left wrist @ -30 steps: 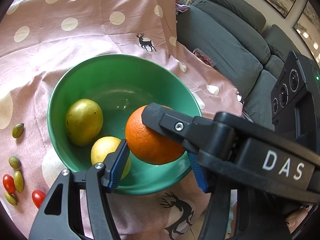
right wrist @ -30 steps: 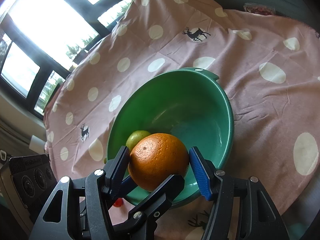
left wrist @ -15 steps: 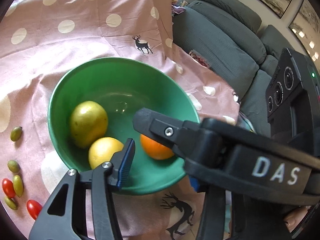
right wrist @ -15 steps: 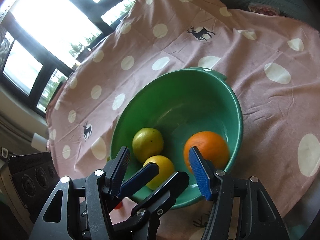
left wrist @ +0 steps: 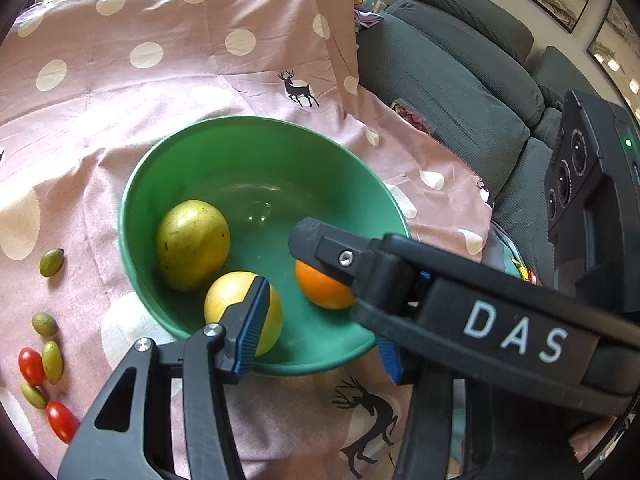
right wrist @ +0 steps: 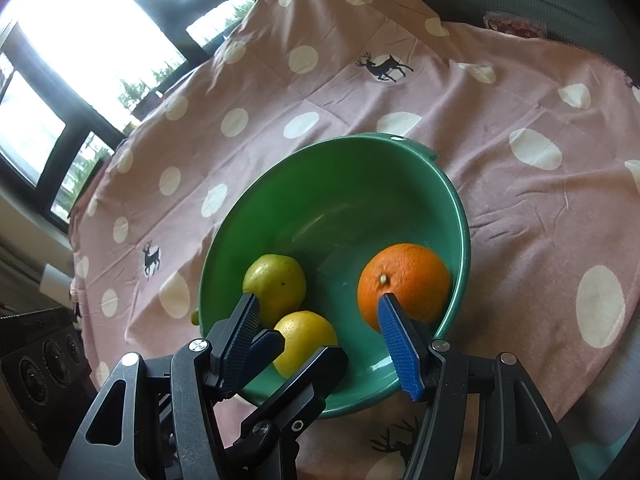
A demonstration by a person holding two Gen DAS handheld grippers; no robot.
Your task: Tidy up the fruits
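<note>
Orange (right wrist: 404,280) loose in green bowl (right wrist: 340,184) just beyond released right gripper (right wrist: 320,328), left gripper (left wrist: 320,320) released too, jaws just opening, nothing between them

The bowl (left wrist: 256,140) is plain green. Inside lie an orange (right wrist: 404,284), a yellow citrus (right wrist: 306,340) and a yellow-green fruit (left wrist: 192,250). The cloth (left wrist: 120,92) is dusty pink with cream dots and black deer. Near its left edge lie red and olive-green small fruits (left wrist: 42,360), perhaps tomatoes. Blue pads (right wrist: 398,348) line black fingers.
</note>
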